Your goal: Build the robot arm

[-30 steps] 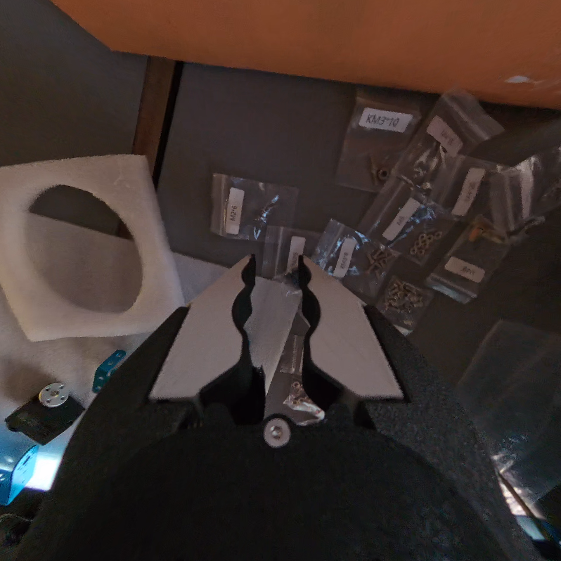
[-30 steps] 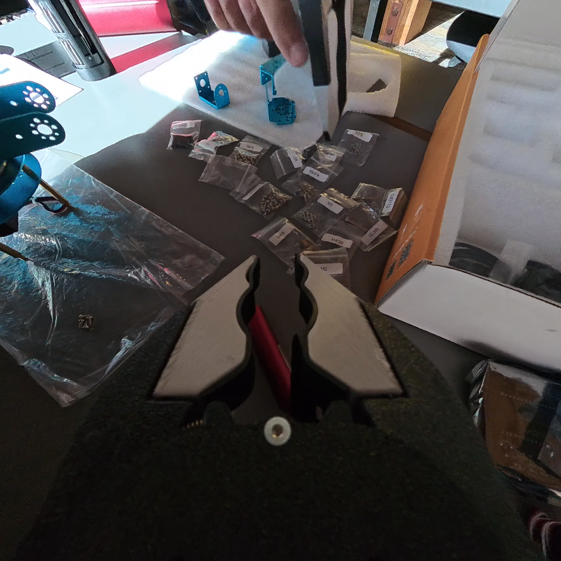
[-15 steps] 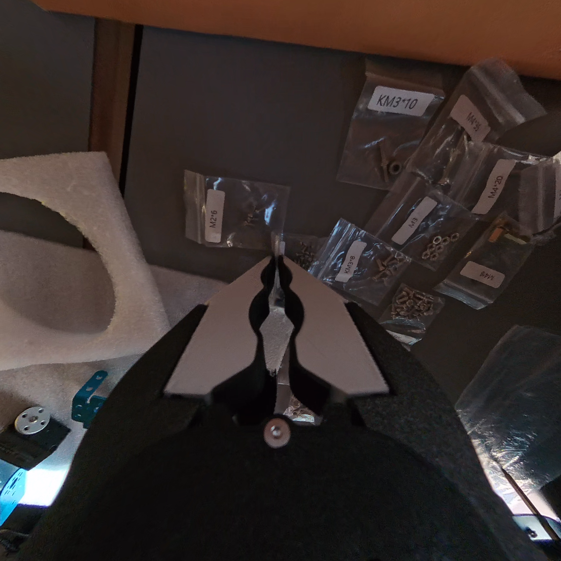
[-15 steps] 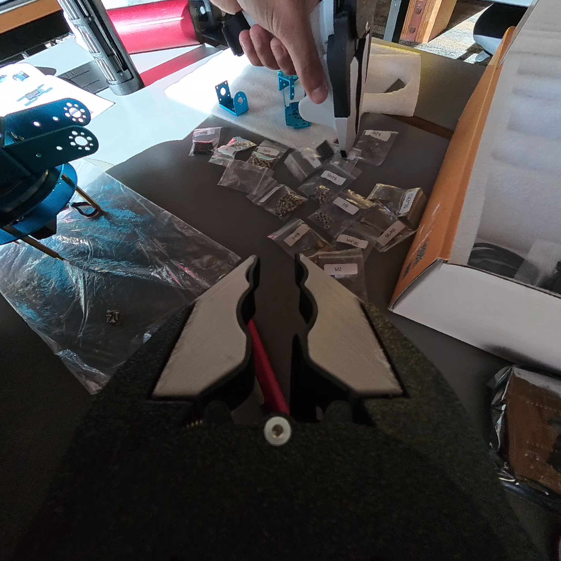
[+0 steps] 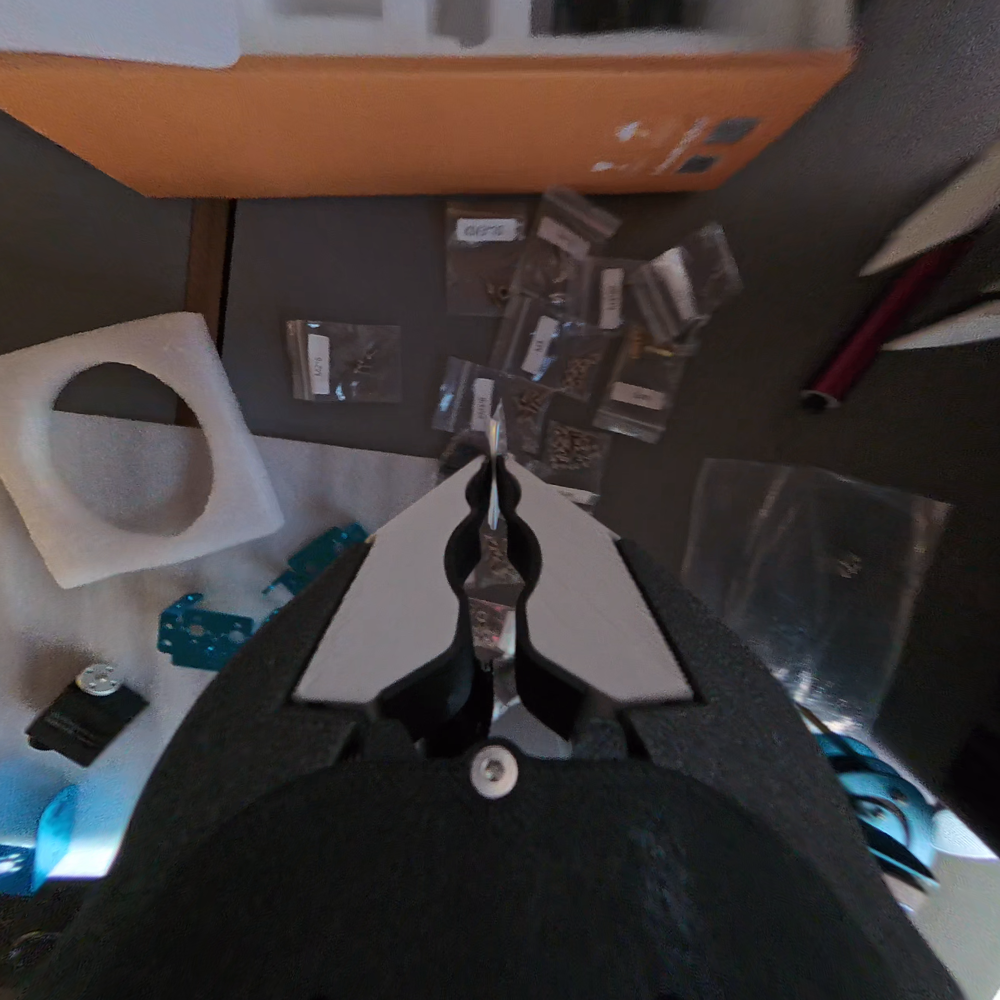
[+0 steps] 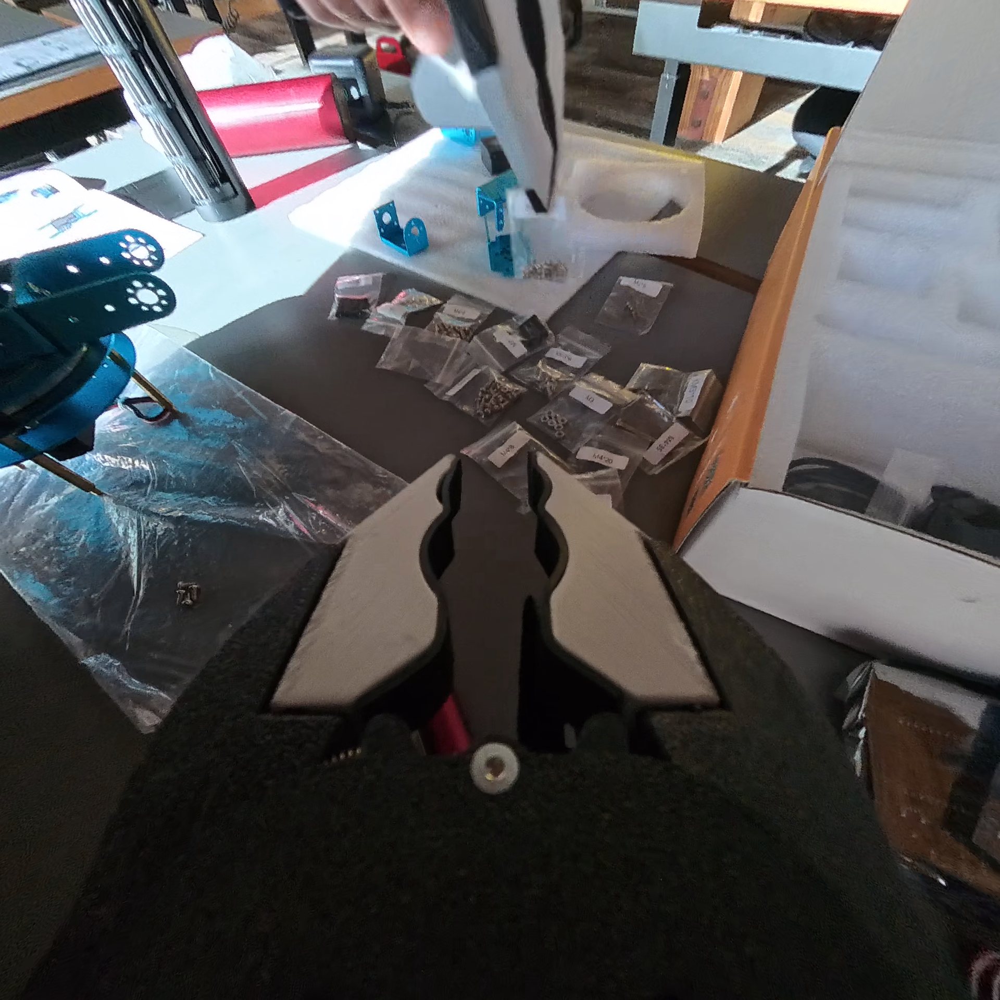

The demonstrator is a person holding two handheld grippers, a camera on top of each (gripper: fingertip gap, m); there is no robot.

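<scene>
**Tightly pinched: a small bag of screws hangs from the left gripper**

Up off the table, the left gripper (image 5: 493, 460) has its jaws pressed together on the thin top edge of a small clear bag (image 5: 495, 568). The right wrist view shows the bag dangling free below the tips, with its screws settled at the bottom. Only the plastic lip is caught. The load hangs loose, above the near edge of the white foam sheet (image 6: 433, 178), close to a blue bracket (image 6: 500, 238). A hand (image 6: 379, 13) holds this gripper from above.

The right gripper (image 6: 495, 465) sits low over the dark table (image 6: 324, 379), jaws a narrow gap apart and empty. A red tube (image 6: 446, 725) lies under its base, and a labelled bag (image 6: 508, 452) lies just beyond its tips.

Around them:
- More small bags (image 5: 541, 346) lie scattered and overlapping across the middle of the table.
- An orange box (image 5: 433, 124) lined with white foam stands to the right of the bags.
- A foam block (image 5: 135, 449) with a round hole lies at the far end.
- A crinkled clear plastic sheet (image 6: 189, 476) and a blue round assembly (image 6: 54, 352) fill the left.
</scene>
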